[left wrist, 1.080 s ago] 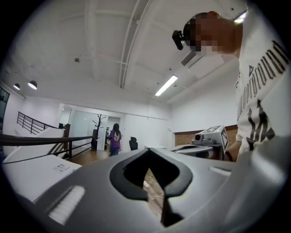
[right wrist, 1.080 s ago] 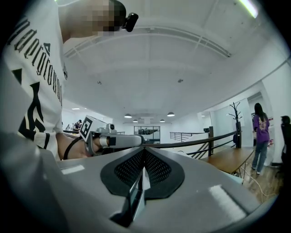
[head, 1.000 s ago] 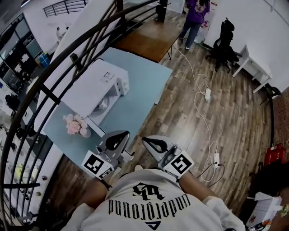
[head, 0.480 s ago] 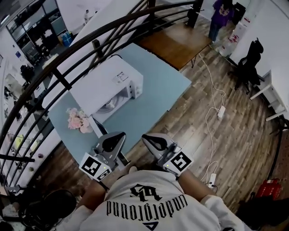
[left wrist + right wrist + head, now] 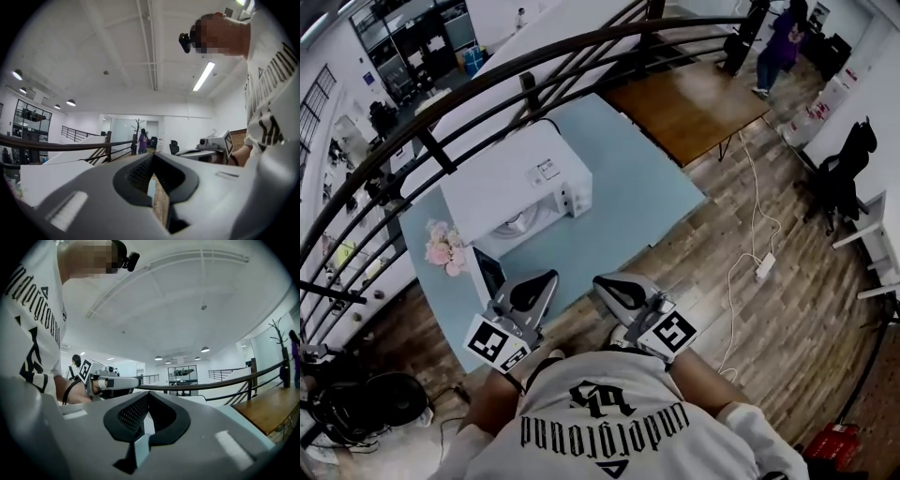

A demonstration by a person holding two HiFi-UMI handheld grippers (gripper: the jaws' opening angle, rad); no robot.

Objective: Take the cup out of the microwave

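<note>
The left gripper (image 5: 542, 281) and right gripper (image 5: 605, 284) are held level by the chest, jaws pressed together on nothing, judged simply unneeded yet. The white microwave (image 5: 520, 173) is seen at eleven o'clock, its door (image 5: 487, 272) apparently open. The cup cannot be made out.

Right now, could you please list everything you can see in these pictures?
Table: one, light blue, centre, beside the railing.
Microwave: one, white, on the table, door open.
Flowers: one bunch, pink, on the table left of the microwave.
Wooden table: one, brown, beyond the blue table.
Railing: one, dark, curving across the upper left.
Power strip: one, white, on the floor, right.
Office chair: one, black, far right.
Person: one, purple top, upper right.
Left gripper: one, grey, jaws together, empty.
Right gripper: one, grey, jaws together, empty.
</note>
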